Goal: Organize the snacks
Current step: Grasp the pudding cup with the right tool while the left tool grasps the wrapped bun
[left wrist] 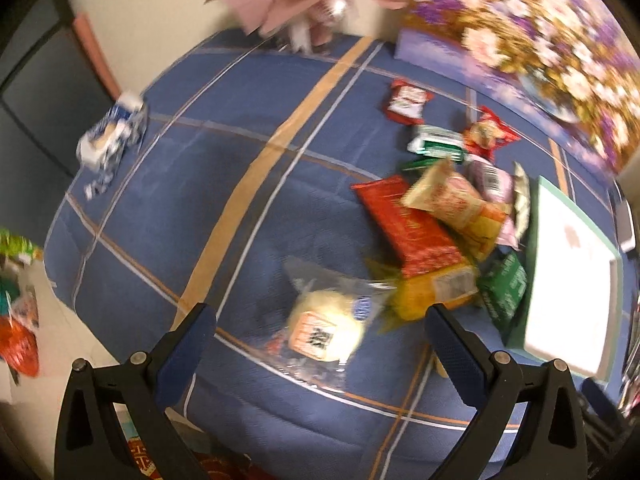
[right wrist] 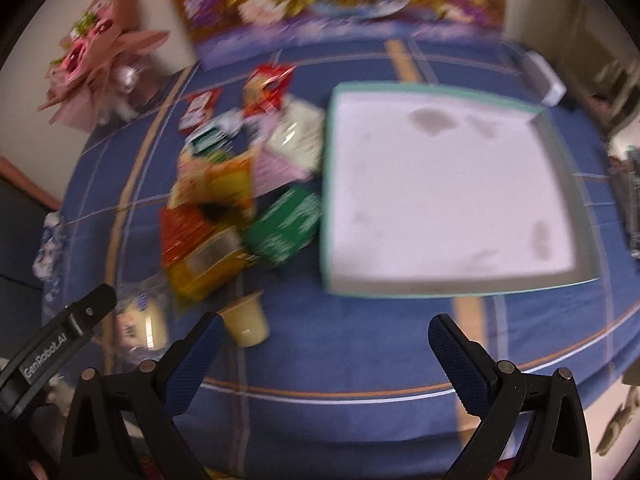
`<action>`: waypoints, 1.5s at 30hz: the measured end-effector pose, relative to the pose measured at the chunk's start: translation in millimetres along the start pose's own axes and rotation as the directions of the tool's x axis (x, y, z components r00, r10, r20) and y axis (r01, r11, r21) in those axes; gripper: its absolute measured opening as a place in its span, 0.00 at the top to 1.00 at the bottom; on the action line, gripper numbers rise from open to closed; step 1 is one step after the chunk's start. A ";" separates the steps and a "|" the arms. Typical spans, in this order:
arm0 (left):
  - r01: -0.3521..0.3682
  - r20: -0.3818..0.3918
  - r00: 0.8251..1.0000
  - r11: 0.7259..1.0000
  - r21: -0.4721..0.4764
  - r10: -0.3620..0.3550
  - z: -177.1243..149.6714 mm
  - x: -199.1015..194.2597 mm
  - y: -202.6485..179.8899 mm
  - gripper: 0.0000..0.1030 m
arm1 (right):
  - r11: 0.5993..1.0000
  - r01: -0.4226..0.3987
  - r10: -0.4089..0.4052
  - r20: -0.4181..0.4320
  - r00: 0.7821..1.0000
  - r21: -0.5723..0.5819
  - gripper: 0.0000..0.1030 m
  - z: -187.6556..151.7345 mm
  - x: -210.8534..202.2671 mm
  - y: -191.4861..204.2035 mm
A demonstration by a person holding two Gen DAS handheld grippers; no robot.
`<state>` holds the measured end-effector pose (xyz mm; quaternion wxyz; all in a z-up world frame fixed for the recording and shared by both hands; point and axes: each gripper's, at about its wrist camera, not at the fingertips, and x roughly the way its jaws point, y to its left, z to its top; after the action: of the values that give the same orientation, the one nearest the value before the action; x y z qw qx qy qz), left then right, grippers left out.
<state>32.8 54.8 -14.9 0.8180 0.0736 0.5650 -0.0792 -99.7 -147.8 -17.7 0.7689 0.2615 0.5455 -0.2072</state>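
Progress on the sorting looks nil: by the evidence here, no snack has yet gone into the box.

Left wrist view: the left gripper (left wrist: 320, 330) stands wide open and empty above the blue checked tablecloth (left wrist: 200, 184). A clear bag holding a pale bun (left wrist: 326, 330) lies directly between and just beyond its fingertips, the nearest item to hand. Further out and to the right sits the snack pile (left wrist: 444, 220), a red packet, a yellow packet and a green packet among others, lying overlapped. Two small red packets lie apart beyond the pile. The teal-rimmed box (left wrist: 572, 276) is at the right edge of the view, touching or just beside the pile. The frame is motion-blurred, so labels cannot be read.

Right wrist view: the right gripper (right wrist: 326, 354) is likewise spread open, holding nothing. The box (right wrist: 444, 196) lies ahead and slightly right, its white floor bare apart from faint marks. The snack pile (right wrist: 240, 200) is ahead left, against the box's left wall. A small beige cup (right wrist: 246, 322) lies tipped just beside the left fingertip. The left gripper's body shows at the lower left.

Judgement: every snack remains to be moved; the bun bag is best placed for the left gripper
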 end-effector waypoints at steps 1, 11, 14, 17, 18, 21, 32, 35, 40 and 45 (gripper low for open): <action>0.011 -0.010 1.000 1.000 -0.023 -0.011 0.5 4.0 6.6 0.00 | 1.000 -0.020 0.020 -0.017 1.000 -0.002 0.00 -0.4 5.4 5.0; 0.121 -0.126 0.983 0.985 -0.119 -0.136 0.5 50.5 27.6 0.00 | 0.999 -0.047 0.044 -0.124 0.991 -0.019 0.00 -4.3 49.2 33.7; 0.130 -0.168 0.975 0.985 -0.115 -0.148 0.2 59.8 22.3 0.02 | 0.999 -0.023 0.019 -0.149 0.989 -0.024 0.01 -5.7 62.5 36.2; 0.135 -0.190 0.970 0.985 -0.109 -0.154 1.3 68.0 17.6 0.06 | 0.999 -0.011 0.006 -0.161 0.987 -0.032 0.08 -7.1 72.0 37.9; 0.142 -0.196 0.967 0.984 -0.110 -0.161 1.6 70.6 16.7 0.11 | 0.999 -0.011 0.005 -0.166 0.986 -0.035 0.08 -7.9 75.4 38.9; 0.162 -0.223 0.957 0.980 -0.117 -0.185 1.8 81.9 14.1 0.14 | 0.998 -0.010 0.000 -0.165 0.986 -0.056 0.11 -6.7 85.6 44.2; 0.163 -0.274 0.941 0.976 -0.147 -0.198 9.8 111.6 12.8 0.29 | 0.989 0.022 -0.041 -0.130 0.991 -0.146 0.37 -13.6 112.0 79.0; 0.163 -0.264 0.944 0.975 -0.153 -0.199 11.1 113.1 14.3 0.33 | 0.987 -0.004 -0.015 -0.122 0.992 -0.158 0.50 -13.0 108.8 84.4; 0.134 -0.236 0.957 0.979 -0.156 -0.168 9.1 104.4 21.8 0.42 | 0.985 -0.031 0.012 -0.113 0.994 -0.169 0.62 -13.0 107.5 92.8; 0.125 -0.213 0.964 0.980 -0.158 -0.157 10.2 97.7 21.9 0.43 | 0.986 -0.048 0.030 -0.113 0.993 -0.163 0.62 -12.8 106.4 98.7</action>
<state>80.8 69.5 -102.0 0.7444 -0.0172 0.6617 -0.0878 -15.5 -66.6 -104.6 0.7604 0.2186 0.5972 -0.1315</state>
